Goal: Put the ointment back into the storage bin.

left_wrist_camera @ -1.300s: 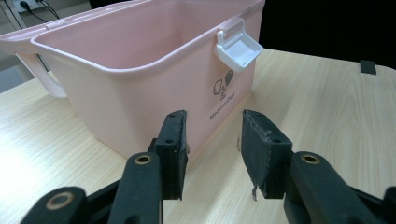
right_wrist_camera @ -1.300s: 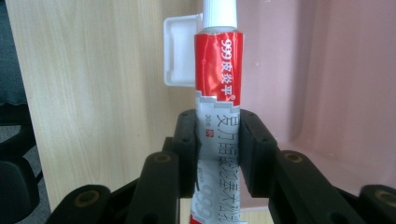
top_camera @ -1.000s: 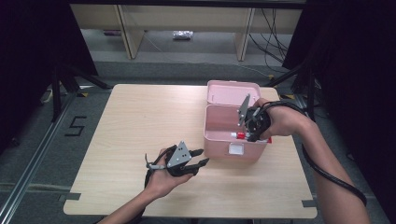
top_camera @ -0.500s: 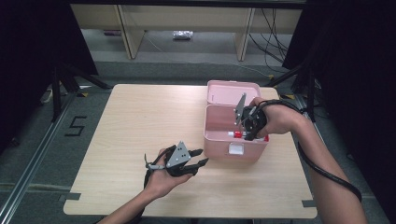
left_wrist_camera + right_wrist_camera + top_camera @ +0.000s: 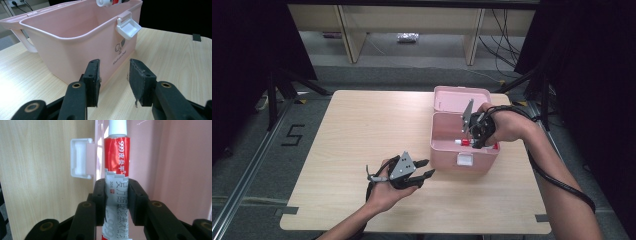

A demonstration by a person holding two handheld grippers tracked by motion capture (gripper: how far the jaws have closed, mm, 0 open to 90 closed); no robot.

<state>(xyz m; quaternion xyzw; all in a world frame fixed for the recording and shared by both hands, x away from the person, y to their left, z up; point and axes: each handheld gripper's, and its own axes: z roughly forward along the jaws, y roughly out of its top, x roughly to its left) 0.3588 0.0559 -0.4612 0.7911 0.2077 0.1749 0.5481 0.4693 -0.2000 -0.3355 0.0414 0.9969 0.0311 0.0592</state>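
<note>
Right gripper (image 5: 474,141) clamped on a red-and-white ointment tube (image 5: 117,182), pads pressing both flanks of the tube body, white cap pointing away from the jaws. Tube held above the open pink plastic box (image 5: 442,150), just inside its front wall, cap end toward the white latch (image 5: 80,158) to the left of the jaws in the right gripper view. Inner pink wall of the box directly behind and to the right of the tube. Hinged lid (image 5: 460,96) lying open beyond the gripper, at the far side of the box. Left gripper (image 5: 426,168) resting low over the wooden table (image 5: 357,135), jaws apart and gripping nothing, pointed at the front corner of the box, just short of it; printed logo (image 5: 119,48) straight ahead between the pads (image 5: 93,75).
</note>
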